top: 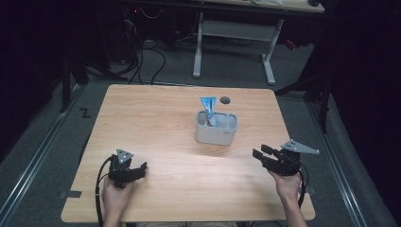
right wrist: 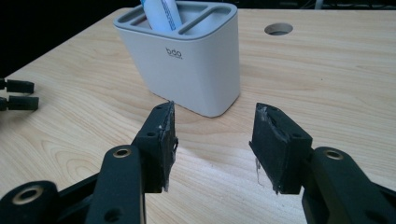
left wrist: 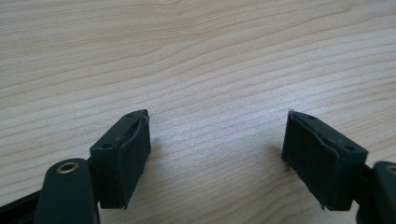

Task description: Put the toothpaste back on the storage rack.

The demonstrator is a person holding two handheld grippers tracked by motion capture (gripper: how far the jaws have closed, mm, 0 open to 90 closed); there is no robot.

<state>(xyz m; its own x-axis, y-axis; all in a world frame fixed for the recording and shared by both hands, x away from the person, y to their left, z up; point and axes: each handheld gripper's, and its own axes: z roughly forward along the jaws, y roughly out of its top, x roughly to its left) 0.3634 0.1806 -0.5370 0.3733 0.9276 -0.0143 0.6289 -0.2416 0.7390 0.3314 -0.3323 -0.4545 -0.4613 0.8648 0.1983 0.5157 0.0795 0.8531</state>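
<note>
Wooden table (top: 156, 118) in dark room, both tongs released, left (top: 137, 171), right (top: 259, 152).

High view: above the person's edge of the desk (top: 156, 142), facing forward and down; takes in the whole top and the floor beyond.
Left gripper view: rides the left gripper (left wrist: 217, 154), pitched steeply down, very near the wood grain between its jaws.
Right gripper view: rides the right gripper (right wrist: 215, 140), low over the desk, looking along it, close to the grey holder (right wrist: 187, 60).
Shared: the holder (top: 216, 127) and round desk hole (top: 225, 100) appear in high and right gripper views.
</note>
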